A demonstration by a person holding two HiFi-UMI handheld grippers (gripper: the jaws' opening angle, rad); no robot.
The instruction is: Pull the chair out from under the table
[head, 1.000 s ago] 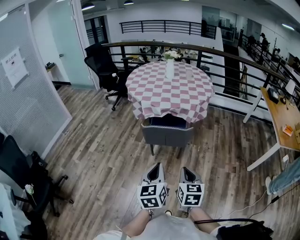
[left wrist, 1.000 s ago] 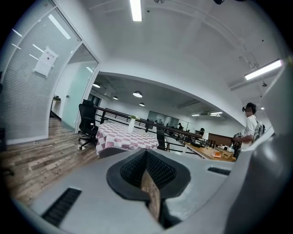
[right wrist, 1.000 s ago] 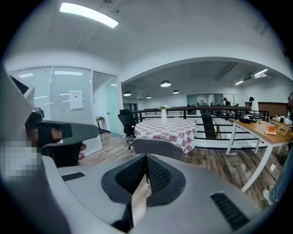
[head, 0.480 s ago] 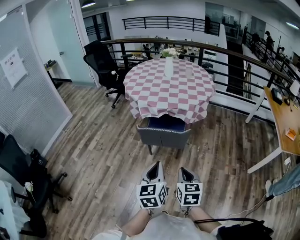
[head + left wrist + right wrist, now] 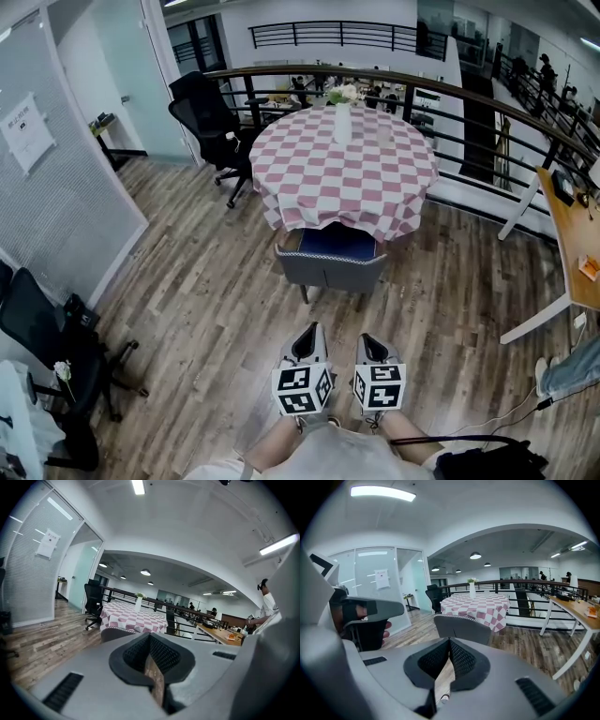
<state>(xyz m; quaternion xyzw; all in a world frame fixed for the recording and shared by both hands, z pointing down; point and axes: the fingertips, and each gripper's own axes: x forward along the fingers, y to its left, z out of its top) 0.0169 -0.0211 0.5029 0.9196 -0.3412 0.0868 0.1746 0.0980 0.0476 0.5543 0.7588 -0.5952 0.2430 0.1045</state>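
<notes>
The grey chair (image 5: 330, 270), tucked under the checked table (image 5: 319, 178), has drawn slightly nearer. The left gripper (image 5: 312, 330) and right gripper (image 5: 371, 339) keep their jaws together, empty.

Chair (image 5: 330, 269): grey upholstered shell, dark blue seat pad, thin dark legs. Stood upright on all legs on wood-plank floor (image 5: 216, 309), at near side of table (image 5: 309, 178). Backrest faced near side; far part of seat was tucked under hanging edge of checked cloth (image 5: 375, 187), rest of seat exposed. Table: round, draped past rim in pink-and-white checks; stood directly far of chair, centre of scene.
</notes>
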